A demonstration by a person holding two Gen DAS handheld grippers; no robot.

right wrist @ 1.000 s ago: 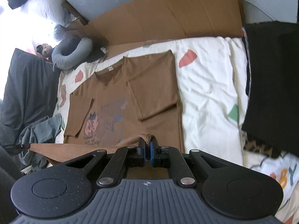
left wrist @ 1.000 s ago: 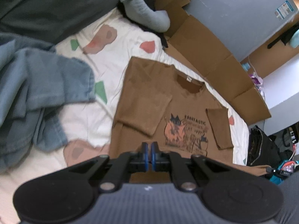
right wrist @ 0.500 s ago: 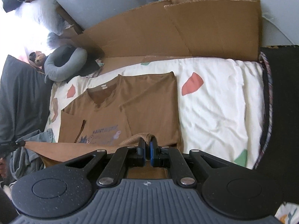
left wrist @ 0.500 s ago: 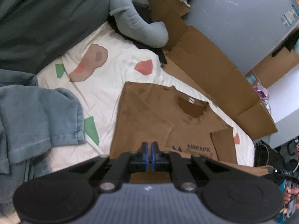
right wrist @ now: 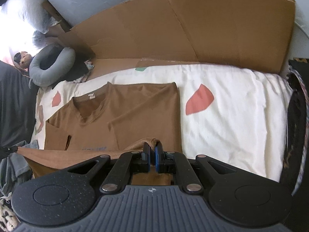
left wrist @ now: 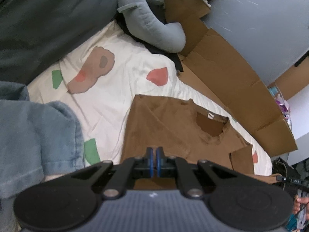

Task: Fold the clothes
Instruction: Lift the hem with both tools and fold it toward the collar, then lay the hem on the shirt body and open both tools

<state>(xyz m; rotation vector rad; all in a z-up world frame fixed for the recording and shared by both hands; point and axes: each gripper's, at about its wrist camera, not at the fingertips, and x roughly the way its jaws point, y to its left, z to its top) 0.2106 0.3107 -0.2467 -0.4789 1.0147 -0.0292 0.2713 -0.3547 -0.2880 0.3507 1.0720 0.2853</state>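
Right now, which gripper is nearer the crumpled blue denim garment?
Left. The left gripper holds the hem of the brown T-shirt right beside the crumpled blue denim garment; the right gripper holds the hem's far end, across the shirt.

Ahead of the right gripper [right wrist: 152,150], beyond the flat brown T-shirt [right wrist: 135,112], the cardboard wall [right wrist: 193,34] closes the far side. To its right the white bed sheet [right wrist: 241,116] lies bare and free, until the dark fabric [right wrist: 297,116] at the edge. Ahead-left of it, the grey neck pillow [right wrist: 50,67] takes the corner. To the left of the left gripper [left wrist: 154,159], the blue denim pile [left wrist: 32,135] blocks the way. Ahead of it, bare sheet [left wrist: 119,89] is open up to the dark cushion [left wrist: 48,19] and the pillow [left wrist: 154,29].
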